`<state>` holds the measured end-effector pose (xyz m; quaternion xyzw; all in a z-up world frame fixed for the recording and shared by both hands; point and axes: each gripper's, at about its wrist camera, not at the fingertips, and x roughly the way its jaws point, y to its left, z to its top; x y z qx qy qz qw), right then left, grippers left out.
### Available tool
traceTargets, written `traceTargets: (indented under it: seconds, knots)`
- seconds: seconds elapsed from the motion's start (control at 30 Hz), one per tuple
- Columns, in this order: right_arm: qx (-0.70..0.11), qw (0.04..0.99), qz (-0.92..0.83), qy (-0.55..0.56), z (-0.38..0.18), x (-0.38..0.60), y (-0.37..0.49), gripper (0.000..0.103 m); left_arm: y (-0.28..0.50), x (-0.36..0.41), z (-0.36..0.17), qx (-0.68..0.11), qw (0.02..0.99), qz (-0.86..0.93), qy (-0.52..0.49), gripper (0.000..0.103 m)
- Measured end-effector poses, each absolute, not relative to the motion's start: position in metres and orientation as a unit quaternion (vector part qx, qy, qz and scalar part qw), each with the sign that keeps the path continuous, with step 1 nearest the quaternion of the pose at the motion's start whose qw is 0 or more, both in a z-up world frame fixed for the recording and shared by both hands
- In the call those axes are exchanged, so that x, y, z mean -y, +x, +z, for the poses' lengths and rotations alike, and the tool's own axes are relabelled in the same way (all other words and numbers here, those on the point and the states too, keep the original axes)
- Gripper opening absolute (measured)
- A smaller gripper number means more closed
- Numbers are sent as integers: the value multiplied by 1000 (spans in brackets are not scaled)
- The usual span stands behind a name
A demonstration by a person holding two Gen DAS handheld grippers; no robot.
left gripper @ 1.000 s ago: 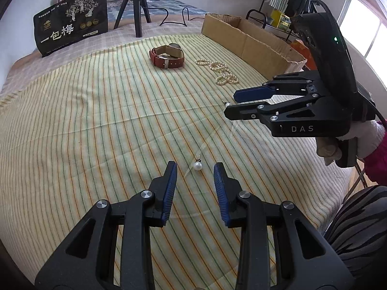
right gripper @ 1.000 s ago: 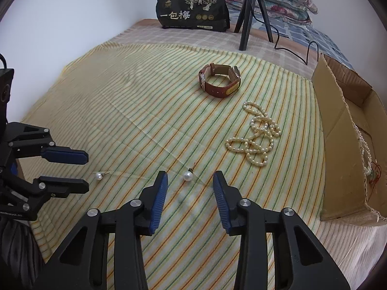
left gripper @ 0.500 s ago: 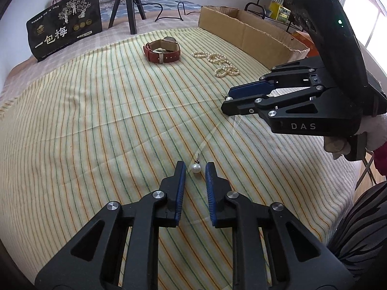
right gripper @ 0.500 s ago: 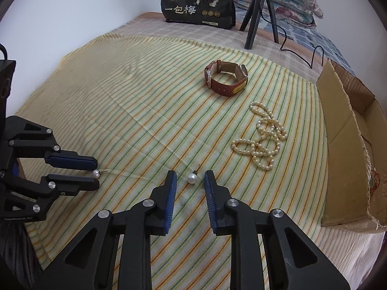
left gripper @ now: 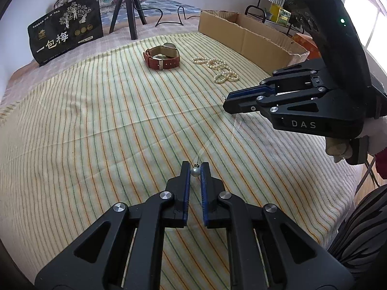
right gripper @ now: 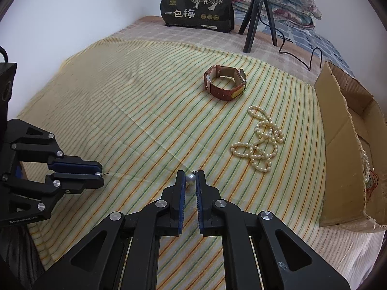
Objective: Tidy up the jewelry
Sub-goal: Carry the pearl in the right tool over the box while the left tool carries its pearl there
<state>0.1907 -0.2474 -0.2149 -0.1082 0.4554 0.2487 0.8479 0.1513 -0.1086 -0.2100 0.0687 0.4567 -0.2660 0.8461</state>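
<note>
Pearl sat between the blue pads of each pair of tongs. The left tongs (left gripper: 195, 166) had narrowed to a slim gap around one pearl earring (left gripper: 195, 171), the bead touching or all but touching both pads, its thin post pointing away towards the far side of the bed. The right tongs (right gripper: 190, 175) stood likewise about a second pearl earring (right gripper: 190, 178), post also aimed far. Whether either bead was already clear of the striped bedspread (left gripper: 101, 120) could not be told. Each earring lay dead ahead of its own tongs, so no sideways shift seemed needed, only the last squeeze and a lift.

Beyond them, the pearl necklace (right gripper: 260, 142) lay coiled to the right of the right tongs, and the brown watch (right gripper: 226, 82) stood further off. The cardboard box (right gripper: 343, 145), probably where the pieces belong, ran along the right edge of the bed, nearer the right tongs.
</note>
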Motion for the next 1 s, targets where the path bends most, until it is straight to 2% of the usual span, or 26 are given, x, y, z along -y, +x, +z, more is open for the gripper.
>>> traceTargets:
  seconds: [0.53, 1.0]
  knots:
    - [-400, 886, 224, -65, -159, 305, 164, 7, 167, 122, -147, -404, 871, -276, 51, 6]
    - [-370, 915, 157, -37, -132, 381, 175, 7, 206, 180, -99, -358, 880, -310, 39, 6]
